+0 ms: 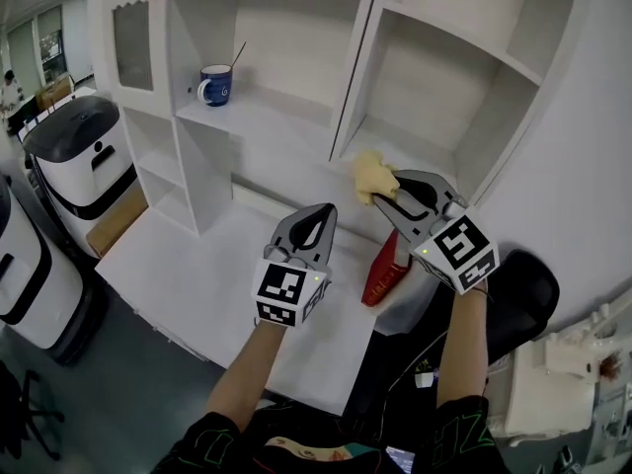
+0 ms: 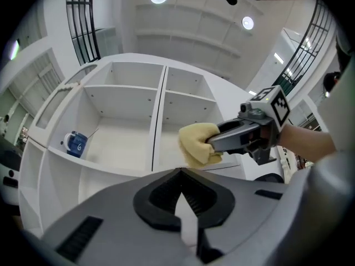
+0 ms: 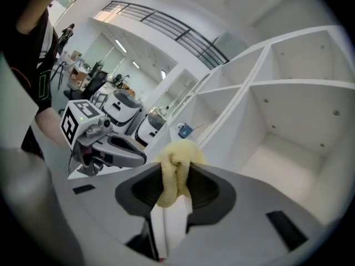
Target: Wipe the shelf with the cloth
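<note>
My right gripper [image 1: 388, 190] is shut on a bunched yellow cloth [image 1: 372, 175], held just in front of the white shelf unit's [image 1: 357, 77] lower right compartment. In the right gripper view the cloth [image 3: 176, 164] is pinched between the jaws and bulges out above them. My left gripper [image 1: 320, 217] is shut with nothing in it and hovers over the white table, left of the right one. From the left gripper view, the cloth [image 2: 199, 143] and the right gripper [image 2: 217, 143] sit before the shelf's divider.
A blue mug [image 1: 215, 85] with a stick in it stands on the left compartment's shelf. A red book-like thing [image 1: 384, 271] leans at the white table's [image 1: 197, 265] right edge. White-and-black machines [image 1: 79, 156] stand at the left, a black chair [image 1: 523, 299] at the right.
</note>
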`<state>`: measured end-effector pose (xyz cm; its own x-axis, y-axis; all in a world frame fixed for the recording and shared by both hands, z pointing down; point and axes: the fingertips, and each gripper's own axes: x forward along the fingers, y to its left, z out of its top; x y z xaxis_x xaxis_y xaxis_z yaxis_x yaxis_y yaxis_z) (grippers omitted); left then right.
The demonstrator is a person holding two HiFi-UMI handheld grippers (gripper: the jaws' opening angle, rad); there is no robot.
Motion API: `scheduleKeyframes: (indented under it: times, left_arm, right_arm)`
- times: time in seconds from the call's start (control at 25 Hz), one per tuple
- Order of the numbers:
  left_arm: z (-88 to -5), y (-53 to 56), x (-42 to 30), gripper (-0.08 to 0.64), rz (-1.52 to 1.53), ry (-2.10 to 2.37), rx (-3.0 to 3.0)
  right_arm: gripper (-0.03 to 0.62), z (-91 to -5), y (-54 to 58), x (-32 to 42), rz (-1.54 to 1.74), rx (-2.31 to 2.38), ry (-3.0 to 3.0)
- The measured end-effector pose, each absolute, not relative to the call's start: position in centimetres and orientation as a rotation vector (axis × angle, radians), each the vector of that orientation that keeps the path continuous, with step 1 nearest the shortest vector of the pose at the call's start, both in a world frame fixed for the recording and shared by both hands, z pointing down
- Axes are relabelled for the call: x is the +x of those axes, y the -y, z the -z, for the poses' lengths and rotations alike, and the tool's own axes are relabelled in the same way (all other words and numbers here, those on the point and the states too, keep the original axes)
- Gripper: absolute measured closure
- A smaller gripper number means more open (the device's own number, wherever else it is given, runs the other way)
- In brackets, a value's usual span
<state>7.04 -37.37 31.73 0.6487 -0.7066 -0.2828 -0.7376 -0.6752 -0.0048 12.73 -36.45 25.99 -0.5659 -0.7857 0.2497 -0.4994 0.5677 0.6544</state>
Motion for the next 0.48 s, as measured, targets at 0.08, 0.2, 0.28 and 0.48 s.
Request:
scheduleKeyframes:
  times: [0.08, 0.2, 0.28, 0.48]
  left_arm:
    - [-32.1, 37.3, 6.6, 0.56, -0.399, -1.246, -2.739]
    - [-32.8, 37.4, 6.1, 0.56, -0.393, -1.306, -2.724]
    - [-33.6, 37.0, 6.0, 0.56, -0.38, -1.342, -2.716]
    - [-35.5, 35.4, 6.3, 0.56, -0.333, -1.412, -2.698]
  right_arm:
    - [0.468, -26.0, 35.4, 13.6, 0.699, 1.137, 2.342]
    - [0.466, -27.0, 34.0, 15.1, 0.625, 1.296, 2.418]
    - [0.466, -28.5, 32.7, 16.0, 0.556, 1.383, 2.464]
    - [0.466, -33.1, 30.2, 19.0, 0.361, 1.617, 2.507]
